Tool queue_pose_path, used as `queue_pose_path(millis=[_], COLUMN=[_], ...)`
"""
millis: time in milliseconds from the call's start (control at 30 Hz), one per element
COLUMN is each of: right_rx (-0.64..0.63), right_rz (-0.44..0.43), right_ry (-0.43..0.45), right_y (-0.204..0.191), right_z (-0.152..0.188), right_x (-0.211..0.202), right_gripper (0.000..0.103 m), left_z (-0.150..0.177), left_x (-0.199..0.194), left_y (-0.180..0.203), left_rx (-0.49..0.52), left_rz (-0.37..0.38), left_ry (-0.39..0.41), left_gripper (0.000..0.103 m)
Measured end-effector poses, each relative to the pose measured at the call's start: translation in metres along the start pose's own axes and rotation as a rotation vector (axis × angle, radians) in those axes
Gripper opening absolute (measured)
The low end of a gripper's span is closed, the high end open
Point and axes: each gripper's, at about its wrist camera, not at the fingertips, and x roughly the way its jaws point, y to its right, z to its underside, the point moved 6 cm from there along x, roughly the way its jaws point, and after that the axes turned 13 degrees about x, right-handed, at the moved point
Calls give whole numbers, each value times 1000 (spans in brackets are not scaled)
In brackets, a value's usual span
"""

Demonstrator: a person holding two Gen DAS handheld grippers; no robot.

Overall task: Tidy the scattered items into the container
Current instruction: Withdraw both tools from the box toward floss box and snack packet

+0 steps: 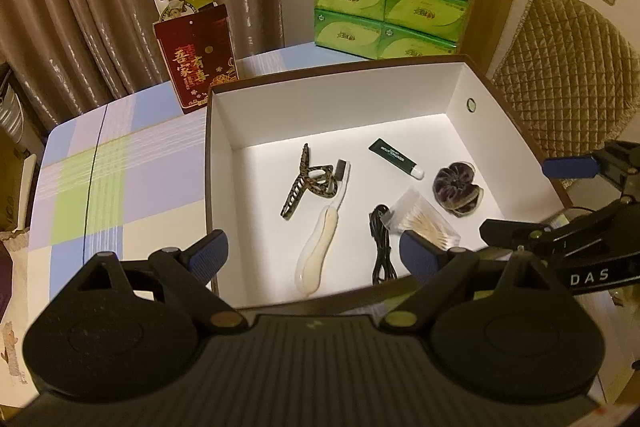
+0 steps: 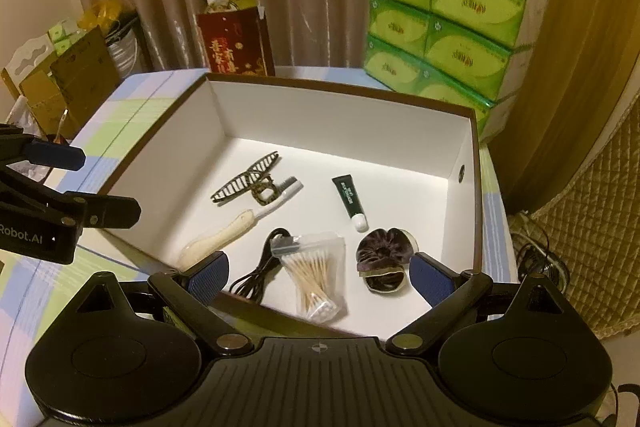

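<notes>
Now, your left gripper [image 1: 314,253] and right gripper [image 2: 320,277] both hang spread and empty over the box [image 2: 340,91]; all 6 items, from hair claw [image 2: 246,183] to cotton swabs [image 2: 314,277], lie inside. Lift away carefully; clipping the near wall would, I judge, jolt the box and scatter them.

I see a matt white cardboard box [image 1: 224,155], a glossy plastic swab bag [image 2: 320,275], a velvety cloth scrunchie [image 2: 380,259], and a smooth checked cloth on the worktop [image 1: 120,167].

Black tongs [image 1: 316,255], blue ribbed pads [image 2: 430,279], brass pivot screws.
</notes>
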Motion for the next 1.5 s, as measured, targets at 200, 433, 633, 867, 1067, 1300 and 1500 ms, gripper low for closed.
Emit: queue_pose_path(millis=[200,433,633,867,1067,1300,1500], right_rx=[4,18,22,26,26,17,6], right_rz=[-8,-16,-21,-27,-30,-16,-31], right_ry=[17,39,34,14,-6,-74,-138], right_y=[-7,-10,-12,-15,-11,-5,-8], right_z=[9,16,30,50,69,104,134], right_x=[-14,-28,-33,-33,-30,-17,-6], right_gripper=[95,95,95,95,95,95,95], left_z=[12,23,39,62,91,127,151], left_x=[-14,-27,-30,-28,-26,-18,-9], left_y=[-2,-3,0,1,-3,-3,1], left_rx=[11,18,29,14,4,-13,-34], left_rz=[-2,0,2,17,24,47,69], left_ry=[8,24,12,-14,-44,-90,-131], left_gripper=[91,91,91,91,91,90,87])
